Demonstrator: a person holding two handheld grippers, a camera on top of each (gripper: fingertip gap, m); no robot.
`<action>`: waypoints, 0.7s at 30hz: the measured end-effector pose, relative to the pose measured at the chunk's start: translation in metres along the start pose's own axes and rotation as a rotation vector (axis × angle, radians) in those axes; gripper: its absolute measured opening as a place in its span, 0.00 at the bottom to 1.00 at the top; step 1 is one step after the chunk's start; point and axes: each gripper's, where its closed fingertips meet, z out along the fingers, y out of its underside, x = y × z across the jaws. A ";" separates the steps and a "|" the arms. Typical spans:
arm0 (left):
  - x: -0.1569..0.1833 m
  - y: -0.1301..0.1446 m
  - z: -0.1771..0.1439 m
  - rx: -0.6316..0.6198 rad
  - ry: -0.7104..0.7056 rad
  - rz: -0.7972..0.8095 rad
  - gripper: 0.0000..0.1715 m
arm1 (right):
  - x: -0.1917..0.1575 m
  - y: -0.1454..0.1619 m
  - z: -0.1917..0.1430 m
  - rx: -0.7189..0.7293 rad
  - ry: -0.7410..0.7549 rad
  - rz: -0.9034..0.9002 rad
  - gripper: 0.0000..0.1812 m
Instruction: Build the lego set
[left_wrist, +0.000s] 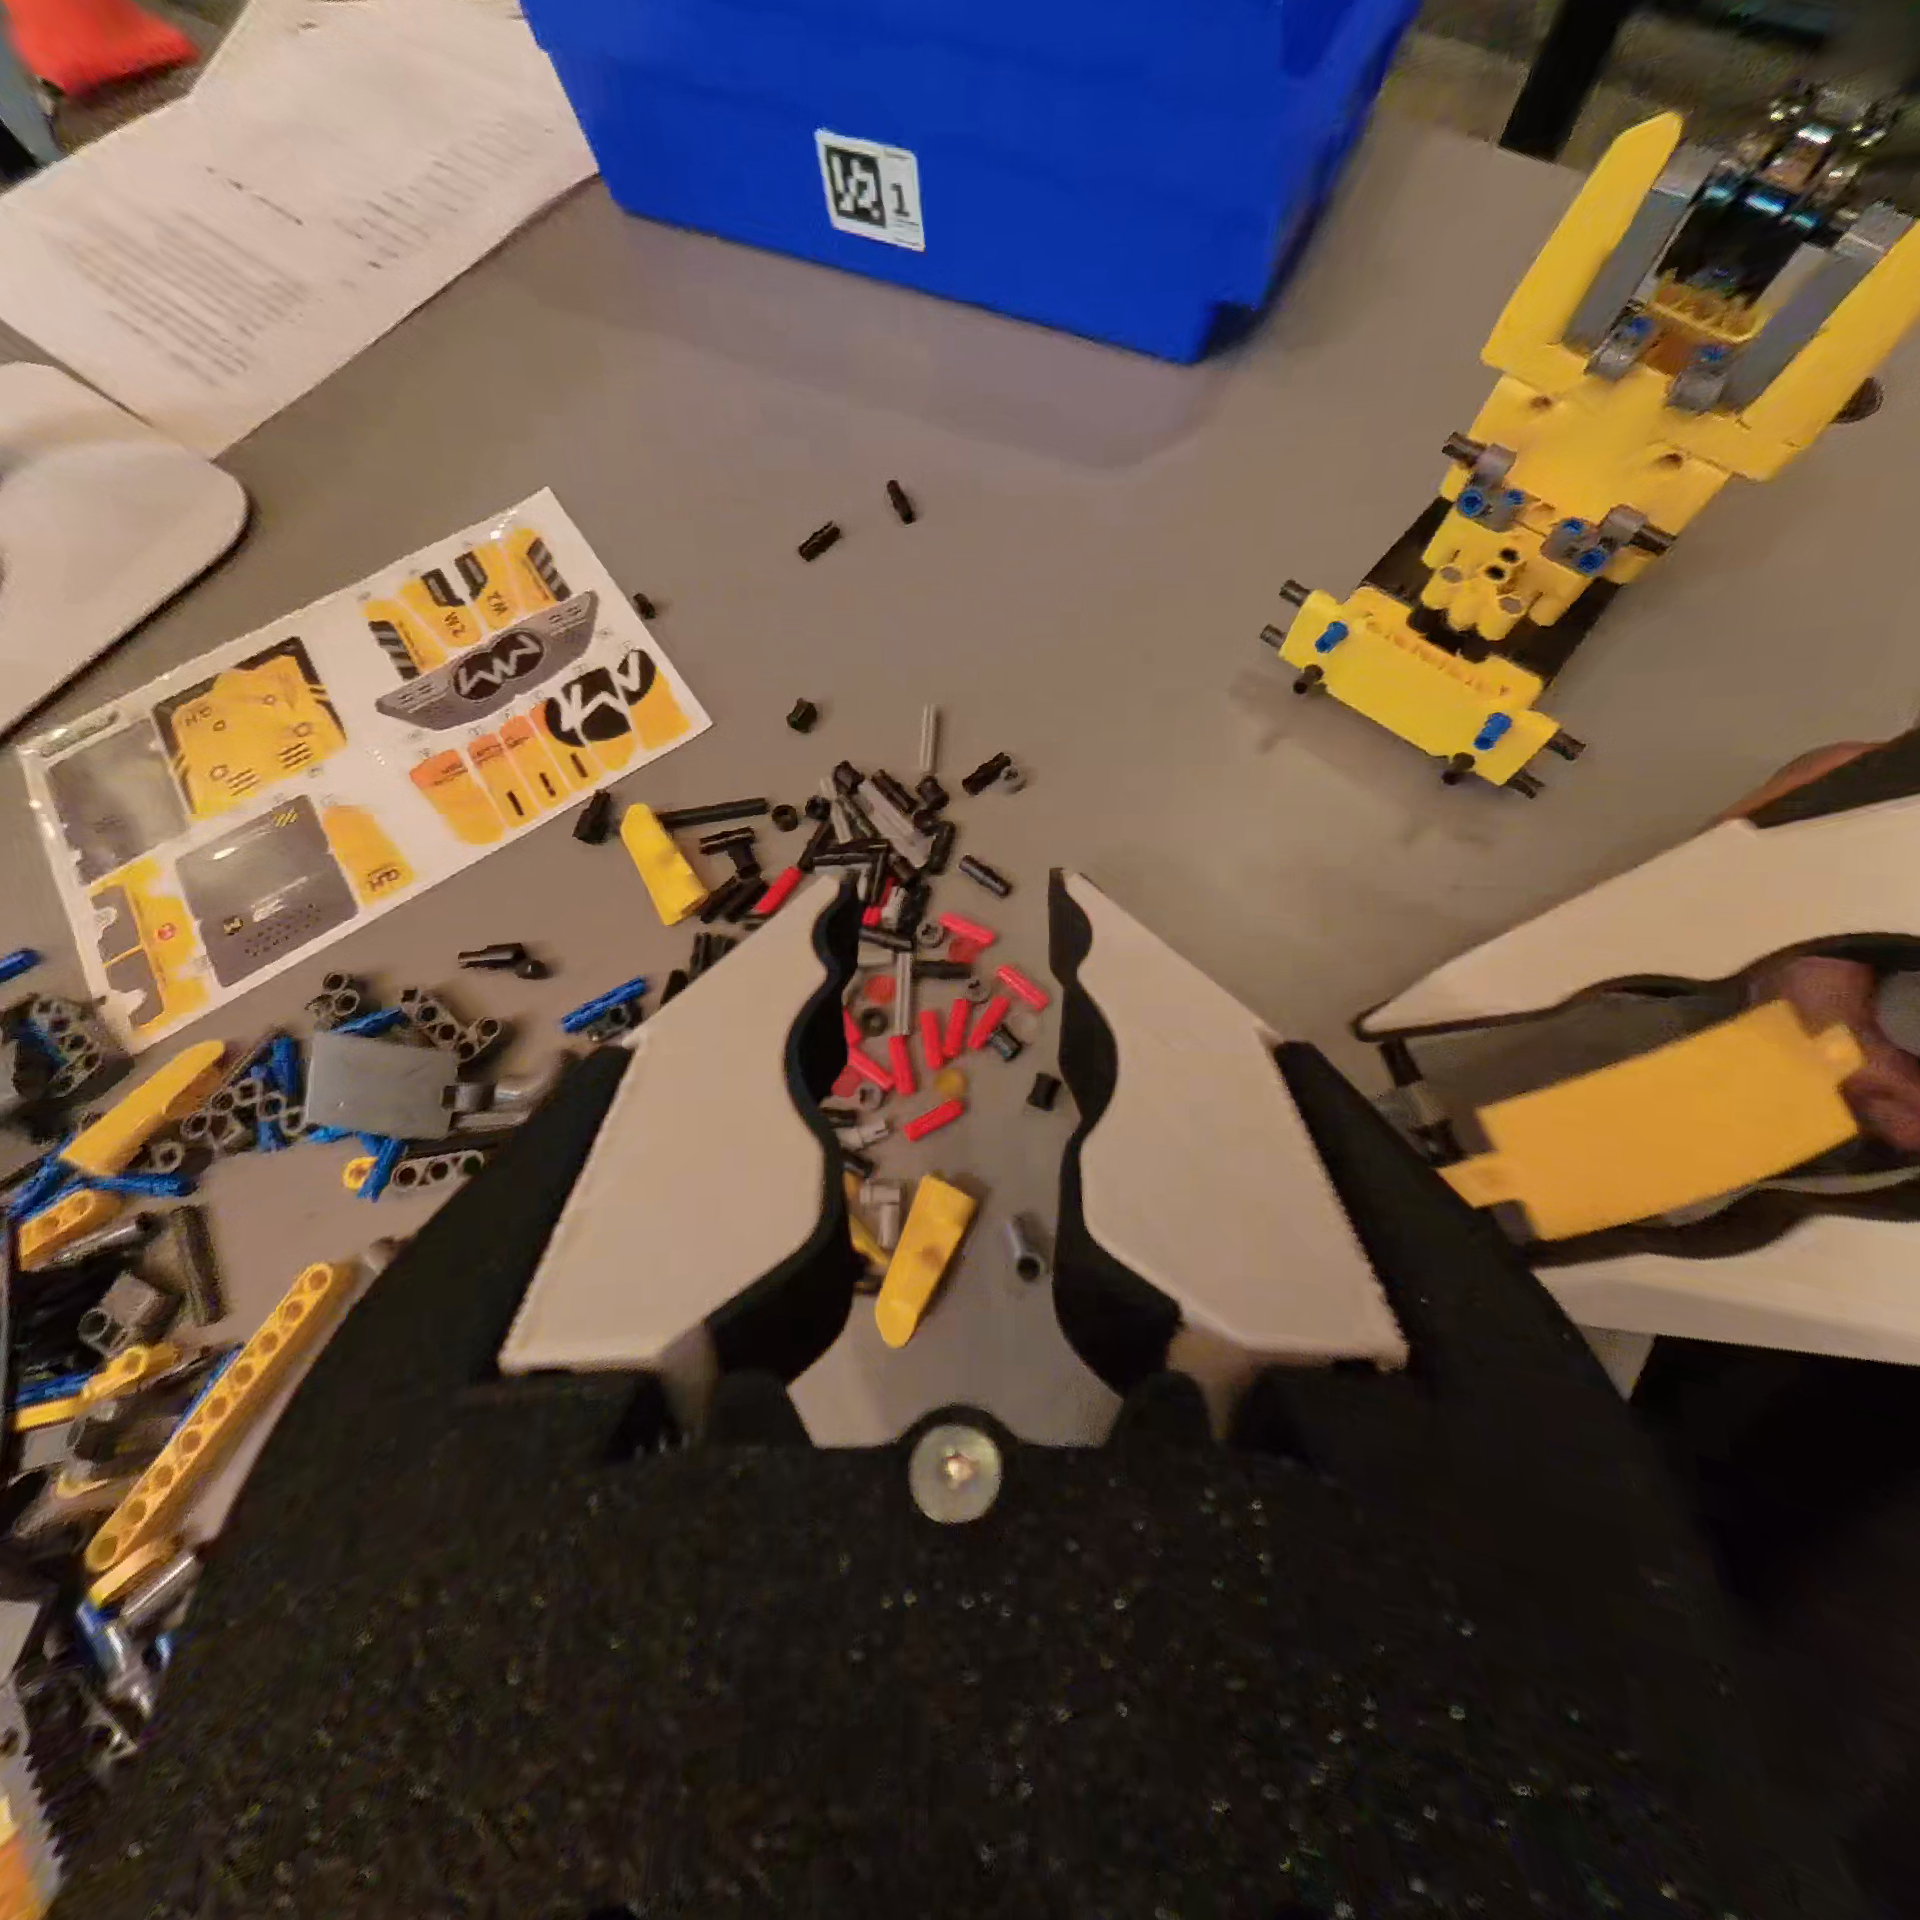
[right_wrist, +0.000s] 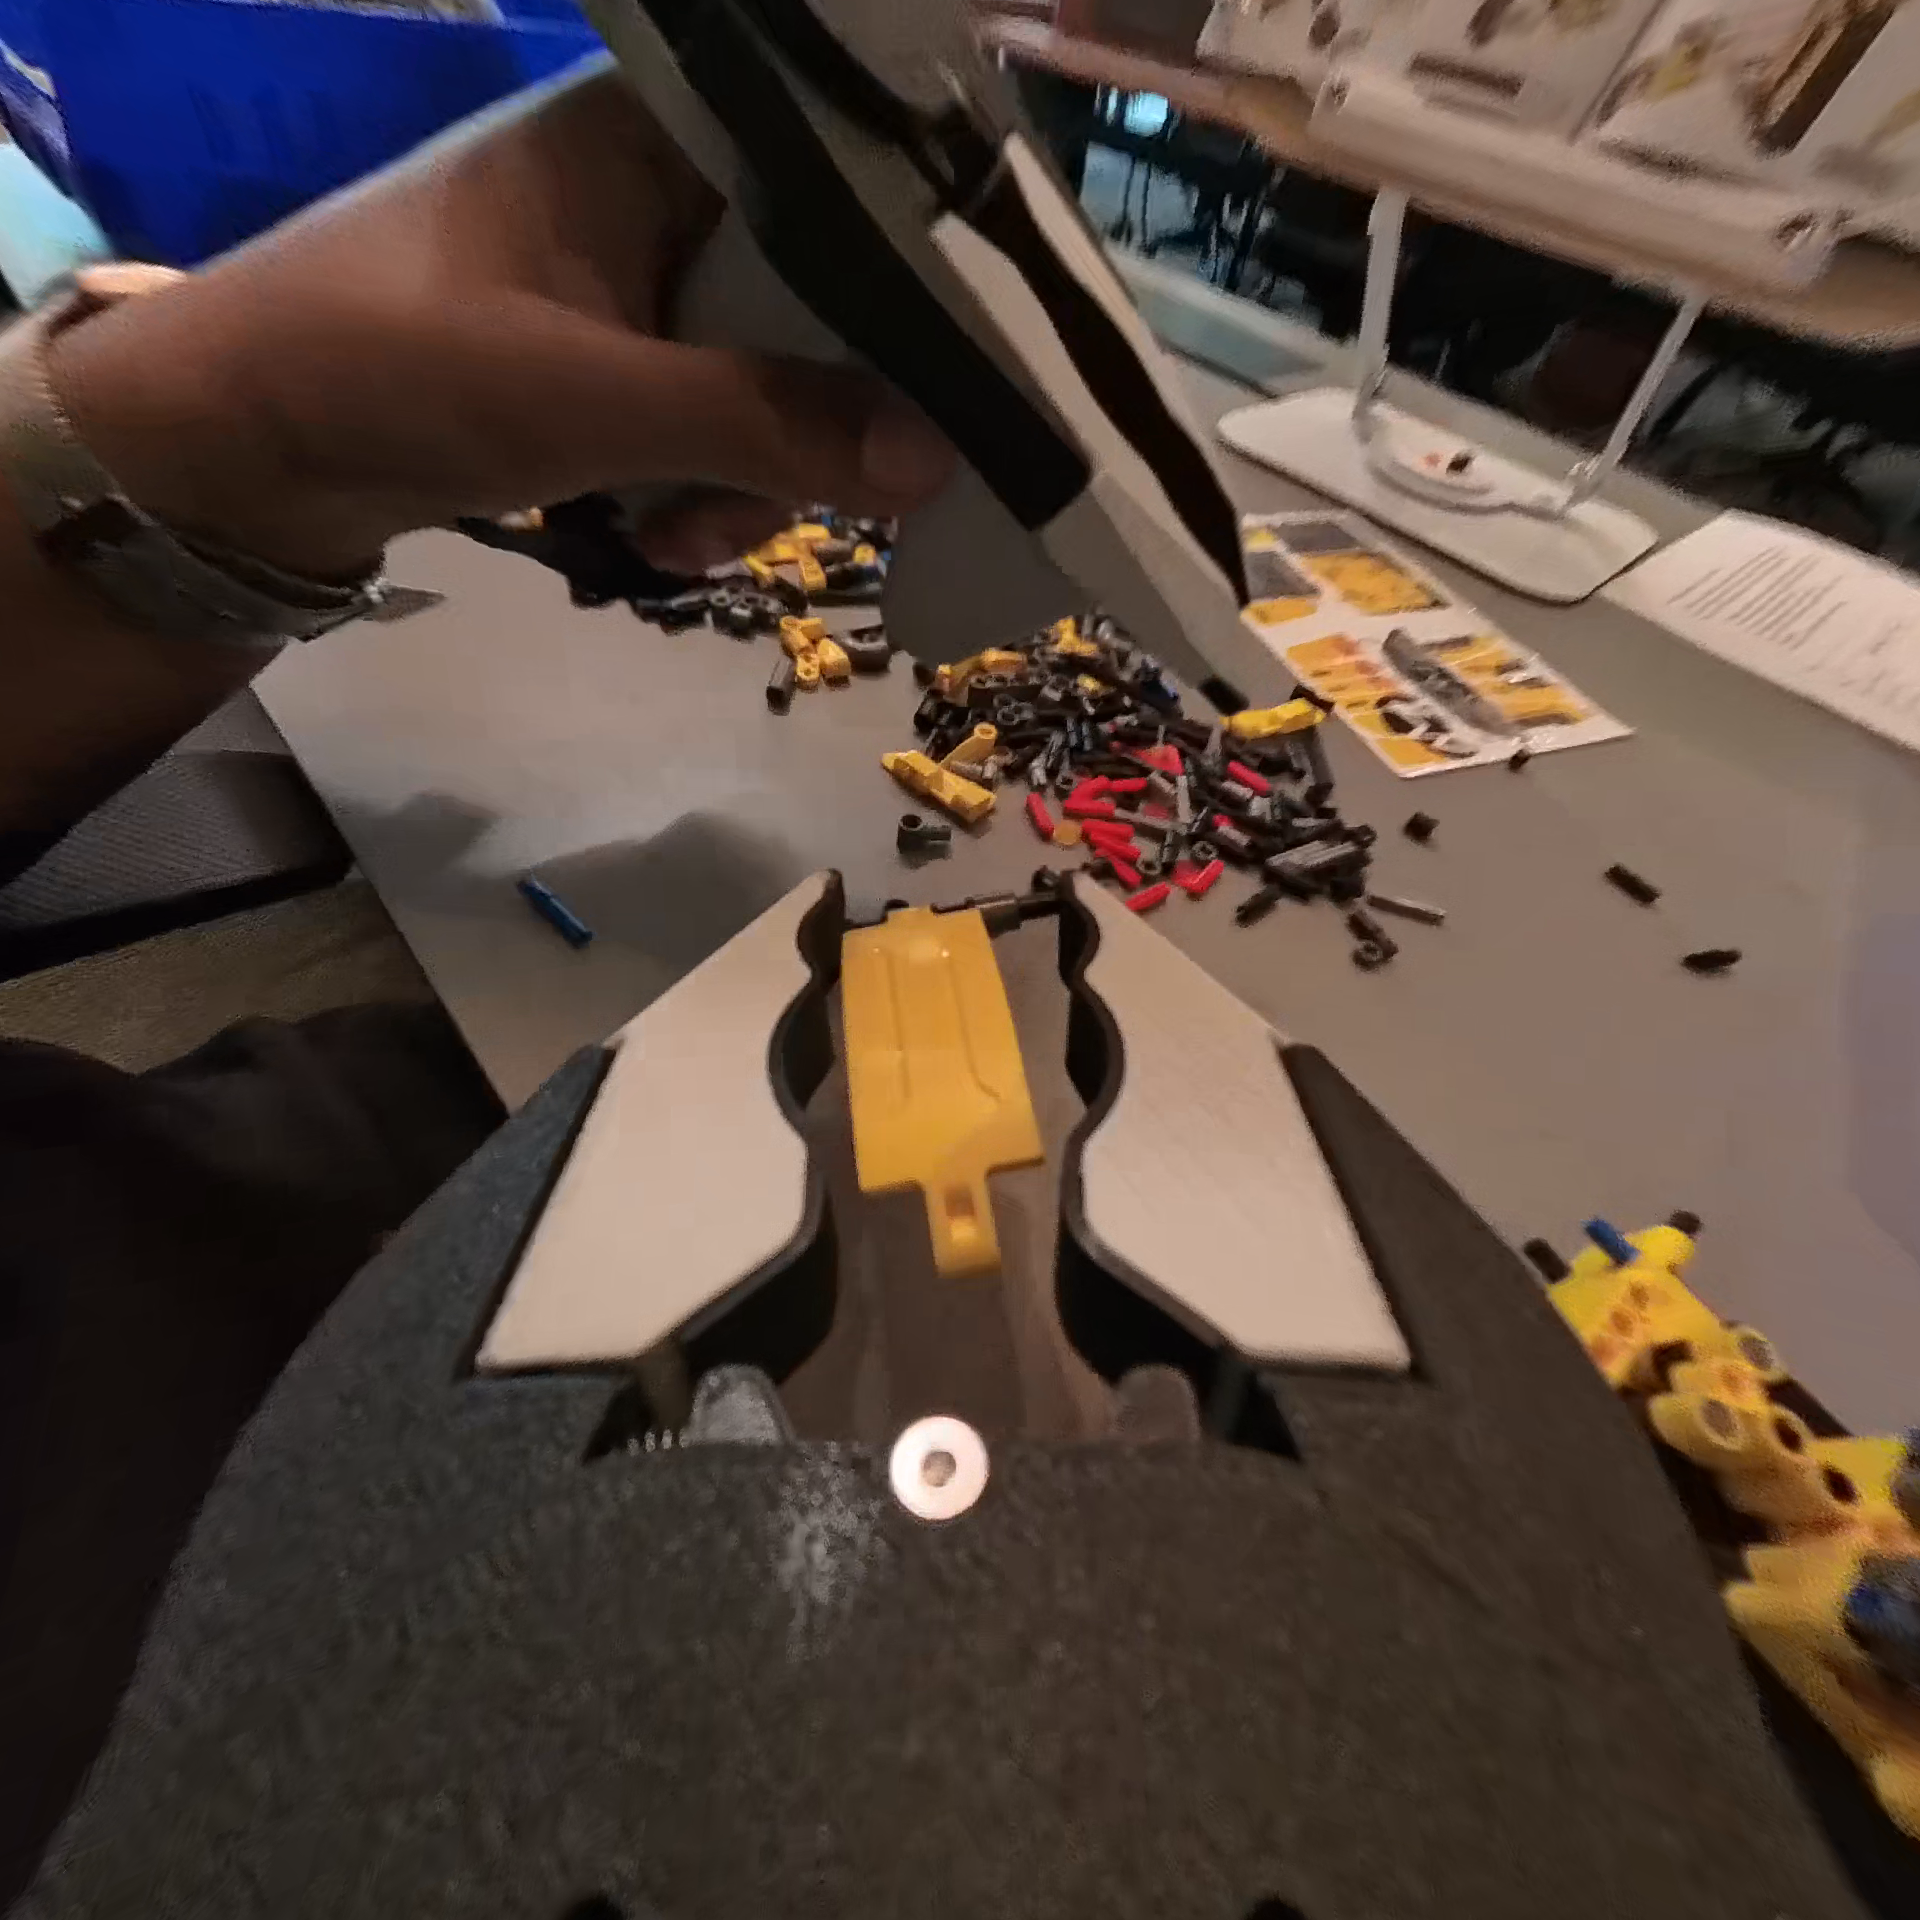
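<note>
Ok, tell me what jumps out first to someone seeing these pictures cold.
The right gripper grips a flat yellow panel between its fingers, above the near edge of the grey table. The left gripper hangs open over a scatter of small red and black pins. Farther back stand a half-built yellow model and a blue bin.

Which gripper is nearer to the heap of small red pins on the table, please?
Left. The left gripper hangs open directly over the red pins, which show between its fingers. The right gripper sits off to the side, shut on a yellow panel.
</note>
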 end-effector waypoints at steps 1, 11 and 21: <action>-0.002 0.000 -0.002 0.002 0.003 -0.008 0.21 | 0.000 0.002 0.006 -0.037 -0.006 0.023 0.22; -0.040 -0.002 -0.020 0.041 -0.139 -0.008 0.21 | 0.025 0.023 0.034 -0.227 0.084 0.135 0.22; -0.074 0.008 -0.025 0.035 -0.244 -0.056 0.21 | 0.031 0.022 0.035 -0.244 0.124 0.146 0.28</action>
